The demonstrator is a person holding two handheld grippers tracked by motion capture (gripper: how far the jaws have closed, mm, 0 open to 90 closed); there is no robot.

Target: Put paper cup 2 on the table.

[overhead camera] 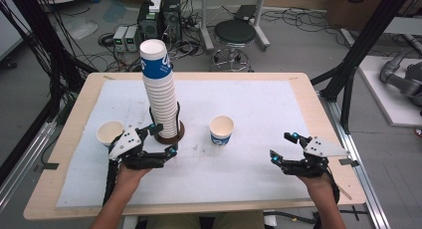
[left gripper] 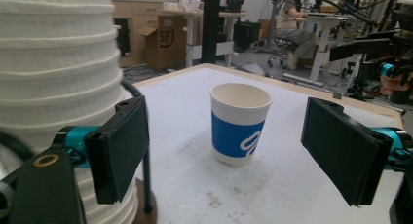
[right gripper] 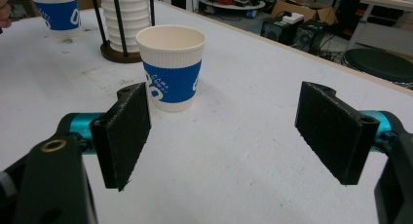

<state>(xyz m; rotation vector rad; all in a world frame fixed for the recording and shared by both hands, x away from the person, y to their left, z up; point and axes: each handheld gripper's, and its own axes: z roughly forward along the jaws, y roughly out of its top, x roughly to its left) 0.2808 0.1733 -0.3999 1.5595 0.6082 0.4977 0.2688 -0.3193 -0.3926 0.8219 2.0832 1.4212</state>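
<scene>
Two loose paper cups are standing upright on the worktop (overhead camera: 259, 184), one to each side of the tall cup stack (overhead camera: 160, 97), which is sitting on a round brown base with thin black rods keeping the column straight. The centre cup (overhead camera: 222, 130) is standing apart from the stack on its right; the left cup (overhead camera: 109, 133) is standing near the worktop's left edge. The left gripper (overhead camera: 164, 138) is hovering just beside the stack's foot, its fingers (left gripper: 119, 148) standing wide apart with nothing between them, and judging by its aim it is lining up on the centre cup. The right gripper (overhead camera: 282, 146) is waiting near the right edge, its fingers (right gripper: 124, 134) likewise spread and empty, presumably kept clear until needed.
</scene>
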